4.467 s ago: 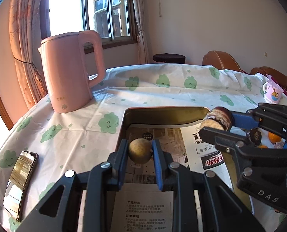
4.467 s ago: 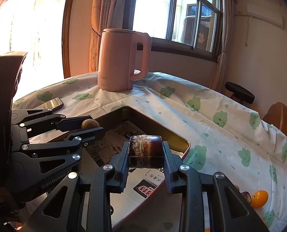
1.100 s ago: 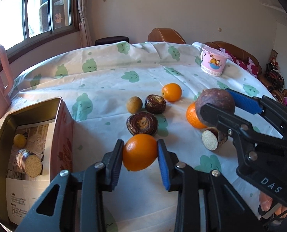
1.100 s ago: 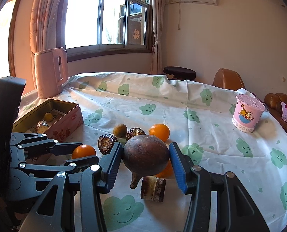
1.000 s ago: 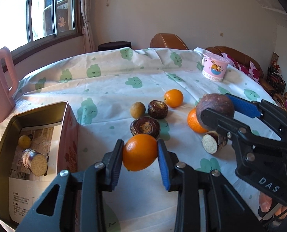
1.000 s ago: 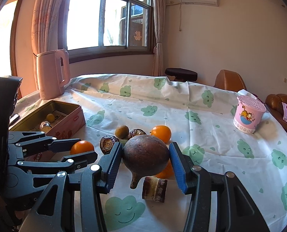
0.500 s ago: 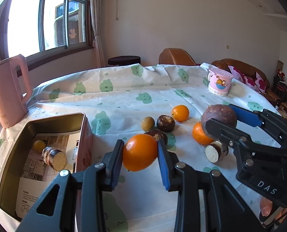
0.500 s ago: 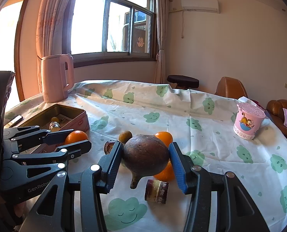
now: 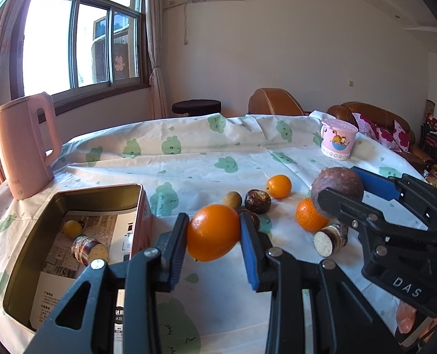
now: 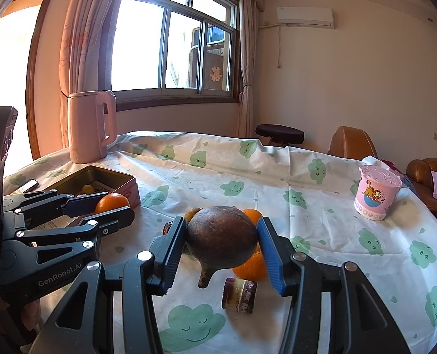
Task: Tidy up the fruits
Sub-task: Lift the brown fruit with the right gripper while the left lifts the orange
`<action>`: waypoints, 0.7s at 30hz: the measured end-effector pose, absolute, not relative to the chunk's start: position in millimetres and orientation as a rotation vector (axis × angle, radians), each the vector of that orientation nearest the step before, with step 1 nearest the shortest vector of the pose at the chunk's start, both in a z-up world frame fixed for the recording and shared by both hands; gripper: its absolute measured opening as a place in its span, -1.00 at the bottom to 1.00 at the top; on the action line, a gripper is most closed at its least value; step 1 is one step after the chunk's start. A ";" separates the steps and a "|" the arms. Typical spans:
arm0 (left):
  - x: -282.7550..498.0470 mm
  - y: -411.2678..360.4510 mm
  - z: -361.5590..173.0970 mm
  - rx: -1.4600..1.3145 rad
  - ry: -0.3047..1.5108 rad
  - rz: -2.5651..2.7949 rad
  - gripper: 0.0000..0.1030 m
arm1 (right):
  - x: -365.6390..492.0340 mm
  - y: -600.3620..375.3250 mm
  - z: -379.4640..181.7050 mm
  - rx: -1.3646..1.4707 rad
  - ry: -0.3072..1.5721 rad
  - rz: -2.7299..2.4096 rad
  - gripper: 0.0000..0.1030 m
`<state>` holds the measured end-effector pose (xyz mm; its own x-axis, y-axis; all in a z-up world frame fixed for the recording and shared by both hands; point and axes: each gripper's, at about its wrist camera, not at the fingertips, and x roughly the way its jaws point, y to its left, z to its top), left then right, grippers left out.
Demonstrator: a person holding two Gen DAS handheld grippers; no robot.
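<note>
Bright daylight, fisheye views, sharp focus

Sun pours through the window (image 10: 171, 44), its panes blown out white; warm glare on the curtain (image 10: 77, 35); soft shadows on the tablecloth (image 9: 189, 159); edges curve, corners perhaps vignetted black.

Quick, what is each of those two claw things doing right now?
Left gripper: closed on an orange, held above the table.
Right gripper: closed on a round brown fruit, also lifted.

Each fisheye camera rides close behind its own hand-held gripper, looking forward and slightly down across the desk (image 9: 195, 159). Both views share the tin box (image 9: 71, 203), pink kettle (image 10: 90, 126) and window wall.
</note>
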<state>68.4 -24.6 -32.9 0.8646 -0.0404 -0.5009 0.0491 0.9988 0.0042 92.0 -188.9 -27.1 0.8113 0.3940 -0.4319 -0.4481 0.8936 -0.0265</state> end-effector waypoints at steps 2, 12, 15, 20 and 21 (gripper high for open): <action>66.8 -24.2 -32.2 0.016 0.516 -0.043 -0.30 | 91.5 -189.0 -26.8 -0.128 0.427 0.452 0.01; 61.9 -22.5 -29.4 0.005 0.485 -0.026 -0.30 | 87.0 -191.5 -24.6 -0.117 0.397 0.458 0.01; 60.2 -21.8 -28.6 0.002 0.475 -0.022 -0.30 | 85.1 -192.5 -23.6 -0.113 0.387 0.460 0.01; 58.2 -20.9 -27.8 -0.001 0.464 -0.018 -0.30 | 83.9 -193.7 -22.8 -0.109 0.376 0.461 0.01; 57.7 -20.6 -27.6 -0.002 0.461 -0.017 -0.30 | 83.5 -194.1 -22.8 -0.109 0.373 0.461 0.01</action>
<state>57.7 -20.6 -27.6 0.8955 -0.0171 -0.4447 0.0162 0.9999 -0.0060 83.5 -194.1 -22.8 0.8292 0.4144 -0.3751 -0.4536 0.8910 -0.0185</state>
